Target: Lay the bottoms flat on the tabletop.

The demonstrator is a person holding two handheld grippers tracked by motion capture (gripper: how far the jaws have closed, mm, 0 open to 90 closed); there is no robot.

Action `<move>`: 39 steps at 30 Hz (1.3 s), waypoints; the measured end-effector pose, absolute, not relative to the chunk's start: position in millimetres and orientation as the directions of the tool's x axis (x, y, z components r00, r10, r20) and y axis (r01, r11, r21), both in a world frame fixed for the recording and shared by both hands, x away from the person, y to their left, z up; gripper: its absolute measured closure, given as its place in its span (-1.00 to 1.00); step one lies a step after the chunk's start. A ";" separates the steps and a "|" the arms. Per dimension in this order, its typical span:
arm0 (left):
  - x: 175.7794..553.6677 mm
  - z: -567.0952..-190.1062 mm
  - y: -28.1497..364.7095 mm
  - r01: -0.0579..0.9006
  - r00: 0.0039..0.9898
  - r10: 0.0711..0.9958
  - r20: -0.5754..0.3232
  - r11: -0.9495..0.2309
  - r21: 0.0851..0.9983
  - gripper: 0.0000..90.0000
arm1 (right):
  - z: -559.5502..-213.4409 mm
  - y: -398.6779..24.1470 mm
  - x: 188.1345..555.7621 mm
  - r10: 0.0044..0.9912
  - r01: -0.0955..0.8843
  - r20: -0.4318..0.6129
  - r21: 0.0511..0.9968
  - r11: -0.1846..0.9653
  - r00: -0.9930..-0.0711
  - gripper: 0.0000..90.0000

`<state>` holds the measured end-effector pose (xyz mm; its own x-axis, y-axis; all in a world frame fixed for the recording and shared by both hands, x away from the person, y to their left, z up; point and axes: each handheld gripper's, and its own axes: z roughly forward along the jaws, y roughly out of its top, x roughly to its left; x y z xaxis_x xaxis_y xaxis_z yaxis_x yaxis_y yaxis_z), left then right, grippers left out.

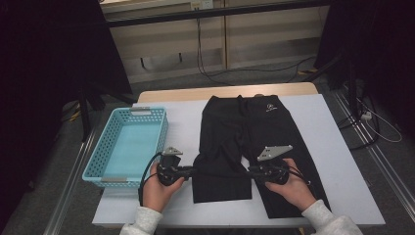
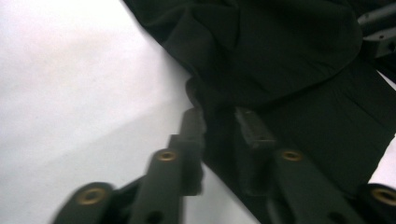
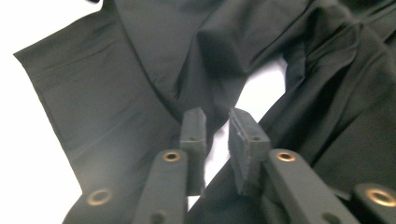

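Fixed high above the near edge of the bench, looking forward and down across its whole top to the far edge and the floor beyond. Mounted on the left gripper, very close to the cloth, aimed along its jaws at the black shorts. Mounted on the right gripper, equally close, aimed across the shorts' legs. Shared by all three: the shorts' lower part near the near edge.

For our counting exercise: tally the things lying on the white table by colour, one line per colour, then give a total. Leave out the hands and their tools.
Black: 1, the pair of shorts
Turquoise: 1, the plastic basket
Total: 2 on the white table
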<state>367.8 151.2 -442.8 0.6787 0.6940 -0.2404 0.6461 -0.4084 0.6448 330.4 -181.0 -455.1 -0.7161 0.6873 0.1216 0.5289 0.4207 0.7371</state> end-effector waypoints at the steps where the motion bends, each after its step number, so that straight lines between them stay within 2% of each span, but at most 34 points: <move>1: 367.0 -444.1 151.2 0.649 0.682 0.691 -0.240 -0.419 0.635 0.45 | -454.6 -180.6 330.4 0.687 0.527 0.119 0.738 0.422 -0.717 0.61; 7: 364.4 -449.0 147.5 0.619 0.705 0.683 -0.190 -0.461 0.636 0.27 | -455.4 -174.0 330.3 0.683 0.512 0.098 0.739 0.437 -0.724 0.49; 10: 363.4 -449.2 144.4 0.613 0.713 0.675 -0.190 -0.470 0.636 0.24 | -456.9 -171.2 331.9 0.685 0.514 0.094 0.736 0.440 -0.722 0.52; 11: 363.1 -449.2 143.9 0.617 0.715 0.670 -0.200 -0.469 0.632 0.25 | -457.2 -170.2 332.4 0.684 0.514 0.093 0.734 0.444 -0.723 0.58; 13: 363.1 -449.5 142.2 0.641 0.711 0.658 -0.250 -0.459 0.615 0.47 | -457.8 -168.0 332.4 0.679 0.513 0.093 0.730 0.451 -0.728 0.65; 15: 362.3 -449.3 139.3 0.624 0.726 0.650 -0.225 -0.485 0.613 0.61 | -458.8 -166.0 332.3 0.666 0.509 0.093 0.724 0.466 -0.740 0.76; 19: 362.0 -449.7 137.1 0.641 0.726 0.637 -0.260 -0.488 0.593 0.95 | -459.5 -164.7 332.2 0.657 0.508 0.094 0.718 0.475 -0.748 0.91; 25: 362.0 -444.3 141.2 0.654 0.726 0.624 -0.289 -0.496 0.571 0.98 | -456.5 -165.3 329.6 0.642 0.504 0.110 0.724 0.471 -0.759 0.96; 32: 358.6 -433.6 154.0 0.678 0.708 0.621 -0.335 -0.468 0.566 0.98 | -451.8 -164.6 322.6 0.606 0.492 0.127 0.722 0.486 -0.785 0.92; 35: 359.1 -436.8 154.5 0.684 0.708 0.622 -0.335 -0.484 0.546 0.98 | -448.7 -163.0 321.5 0.613 0.482 0.102 0.723 0.495 -0.783 0.73; 39: 359.5 -437.4 155.3 0.686 0.703 0.633 -0.322 -0.486 0.541 0.98 | -443.7 -162.0 325.2 0.641 0.472 0.076 0.744 0.474 -0.764 0.62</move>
